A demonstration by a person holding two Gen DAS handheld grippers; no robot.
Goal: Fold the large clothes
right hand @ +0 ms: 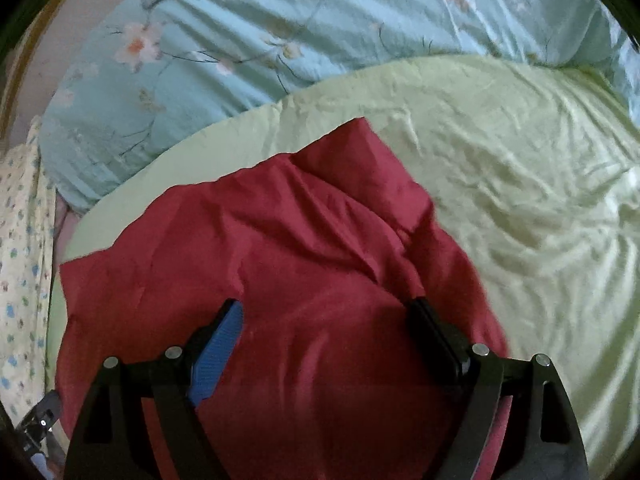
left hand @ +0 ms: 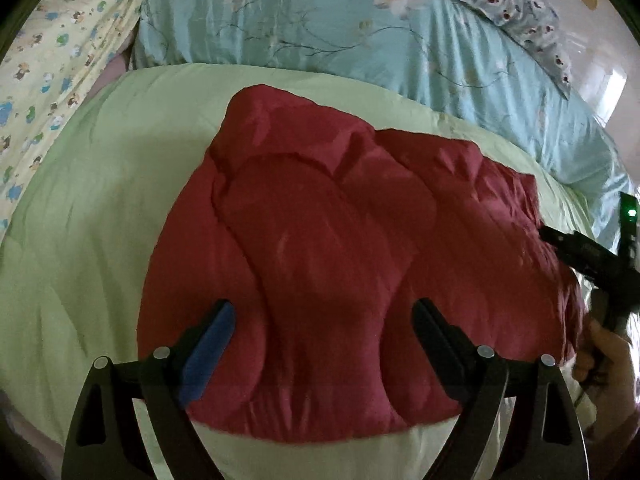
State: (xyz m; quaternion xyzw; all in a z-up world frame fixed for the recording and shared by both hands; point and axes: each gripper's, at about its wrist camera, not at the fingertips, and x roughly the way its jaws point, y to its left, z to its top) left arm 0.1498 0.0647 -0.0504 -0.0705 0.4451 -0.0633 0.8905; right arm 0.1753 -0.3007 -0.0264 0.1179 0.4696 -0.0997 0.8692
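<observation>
On the green quilt point(left hand: 80, 208) lies the red coat point(left hand: 320, 248), puffy and bunched into a rough rectangle, with green showing all round it. I judge it partly folded; whether more folds are needed I cannot tell.

Both my tools hang above it, angled down. My left gripper point(left hand: 324, 308) stands wide, nothing between its fingers point(left hand: 212, 340), only the coat's padded middle below them. My right gripper point(right hand: 326, 310) is just as wide and empty, over the smoother cloth on the coat's other side. I read this as a pause between holds: jaws spread so they can come down on a fresh edge. Seen from the left wrist, the right tool and my hand point(left hand: 604, 356) on it sit at the coat's far-right edge.

Beyond the green quilt a blue floral quilt point(right hand: 248, 32) is heaped, with a dotted pillow point(left hand: 508, 4) on it, and a yellow printed sheet point(left hand: 52, 64) runs along the side. None of these touches the coat. What hampers me, I think, is the coat's own bulk: the padding may spring back, and the soft quilt under it gives little to press against.
</observation>
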